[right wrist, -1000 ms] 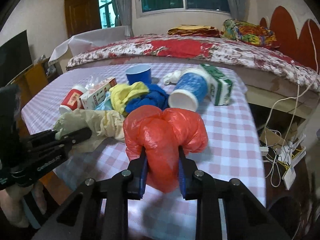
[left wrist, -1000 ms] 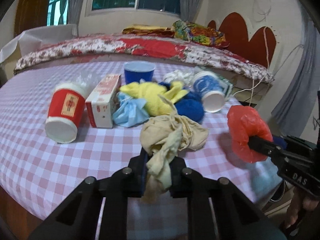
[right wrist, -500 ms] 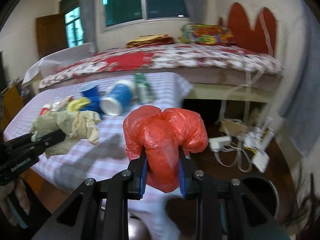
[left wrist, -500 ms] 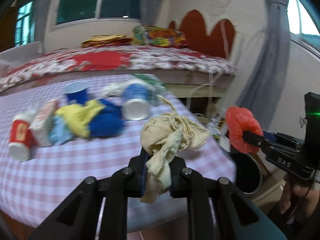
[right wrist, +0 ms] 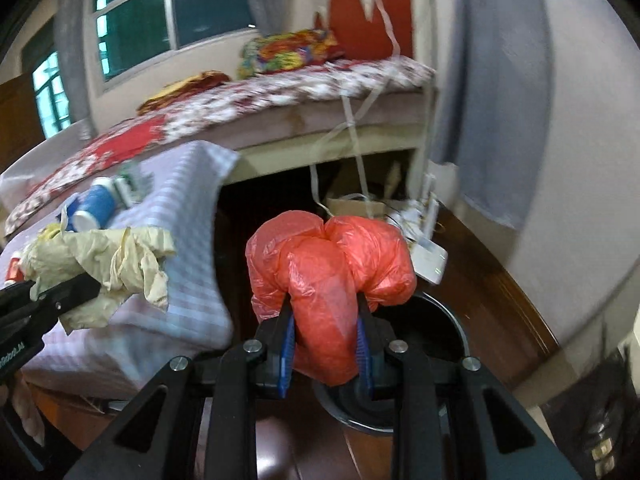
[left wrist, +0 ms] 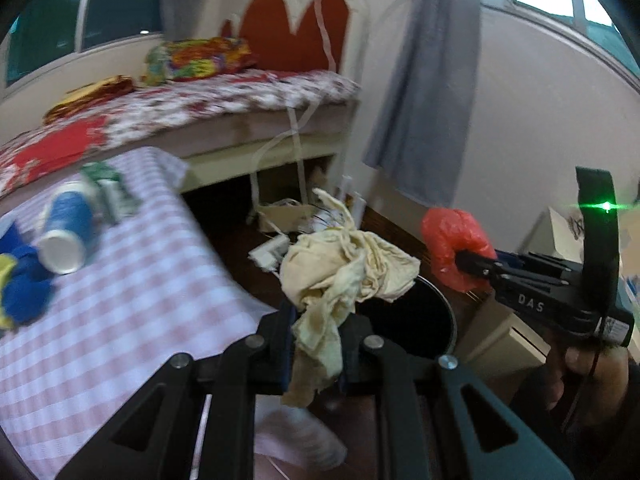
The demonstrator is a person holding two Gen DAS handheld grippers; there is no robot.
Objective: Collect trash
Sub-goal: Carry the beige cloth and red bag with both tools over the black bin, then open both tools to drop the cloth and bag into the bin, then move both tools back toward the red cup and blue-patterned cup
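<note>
Both grippers are carrying trash above the dark bin beside the table.

I am watching my left gripper clenching a crumpled cream cloth, its loose tail hanging down between the fingers; the wad is sitting in front of the round black bin on the floor. My right gripper is grasping a bunched red plastic bag, blue pads pressing its sides, with the bin's rim showing just behind and below it. Off to the left, the checked tablecloth is bearing a blue paper cup lying on its side, beside a green carton and blue and yellow rags. A hand is gripping the right tool's handle.
</note>
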